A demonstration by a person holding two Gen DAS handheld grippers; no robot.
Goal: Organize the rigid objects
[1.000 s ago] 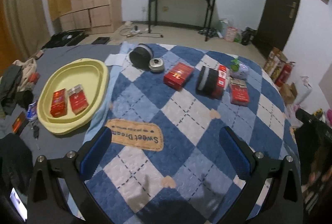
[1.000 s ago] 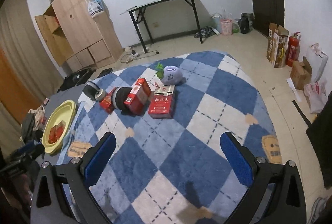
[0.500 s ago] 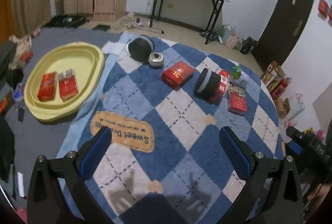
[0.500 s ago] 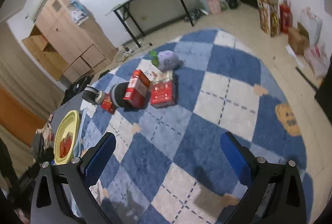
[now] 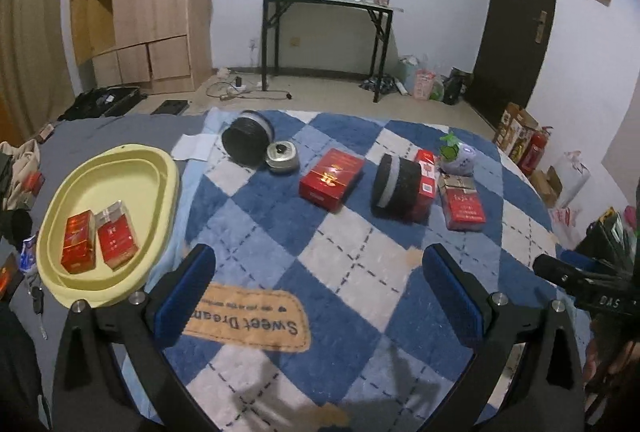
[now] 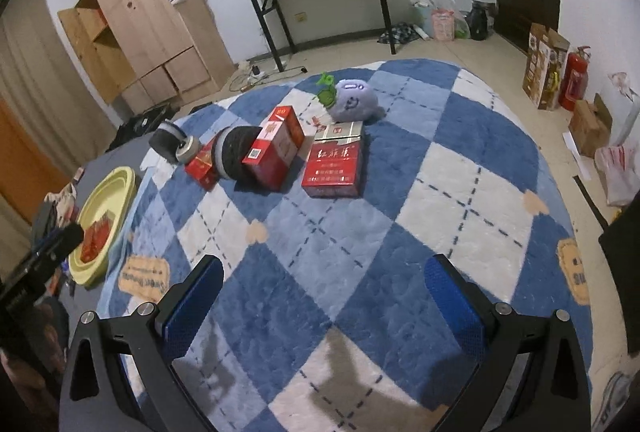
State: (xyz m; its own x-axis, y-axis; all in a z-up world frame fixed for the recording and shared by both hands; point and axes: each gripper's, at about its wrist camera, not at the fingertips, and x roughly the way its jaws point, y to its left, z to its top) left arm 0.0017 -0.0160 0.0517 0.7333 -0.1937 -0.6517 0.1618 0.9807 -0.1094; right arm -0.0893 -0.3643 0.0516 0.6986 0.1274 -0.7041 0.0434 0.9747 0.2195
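Note:
A yellow tray (image 5: 160, 168) at the left holds two red boxes (image 5: 98, 238). On the blue checked rug lie a flat red box (image 5: 332, 178), a black cylinder (image 5: 394, 188) leaning on an upright red box (image 5: 426, 180), a flat red carton (image 5: 462, 206), a second black cylinder (image 5: 248, 138) and a small metal tin (image 5: 282, 156). My left gripper (image 5: 320, 296) is open and empty above the rug's near side. My right gripper (image 6: 326, 302) is open and empty, well short of the red carton (image 6: 334, 164) and upright red box (image 6: 276, 148).
A purple plush toy (image 6: 354, 100) with a green tag lies behind the carton. Clothes and small items lie at the left beyond the tray (image 6: 104, 216). A black desk (image 5: 328, 32), a wooden wardrobe (image 5: 136, 12) and boxes by the door (image 6: 546, 72) stand farther off.
Both grippers have shifted and tilted their views over the rug, staying open and empty. The objects on the rug and in the tray have not moved.

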